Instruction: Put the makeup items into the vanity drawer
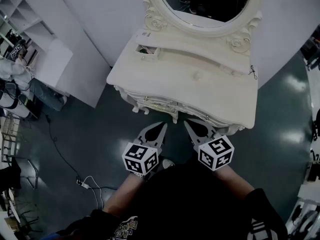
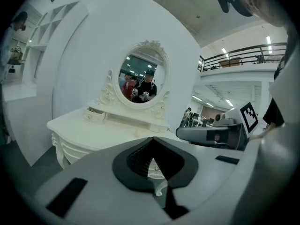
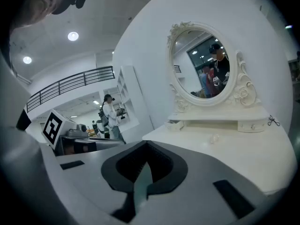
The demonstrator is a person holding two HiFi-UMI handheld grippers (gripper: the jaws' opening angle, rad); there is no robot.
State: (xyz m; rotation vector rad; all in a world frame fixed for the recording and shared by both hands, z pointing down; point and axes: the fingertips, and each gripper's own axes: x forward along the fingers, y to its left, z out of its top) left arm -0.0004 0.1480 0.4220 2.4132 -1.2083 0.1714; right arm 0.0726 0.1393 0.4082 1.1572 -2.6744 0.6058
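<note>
**Status.** Left gripper (image 1: 163, 126) and right gripper (image 1: 187, 123): jaws pressed together, nothing between them, held just in front of the vanity (image 1: 225, 95) and clear of it. One small pale makeup item (image 1: 196, 75) lies mid-top on the vanity. The drawer (image 1: 147, 50) at the vanity's back left stands ajar.

**Hazards.**
- Jaws not spread before approach would likely knock the item away.
- The item looks tiny and may slip from the pinch.
- The drawer gap looks narrow, so a release could miss it.

**Surroundings.** The vanity top is smooth, cream and nearly bare. A dark object (image 1: 253, 72) of unclear identity sits at its right end. A white wall (image 1: 100, 14) stands behind the vanity, shelving (image 1: 25, 14) stands to its left, and a dark glossy floor (image 1: 75, 134) with a cable (image 1: 87, 181) lies below it.
</note>
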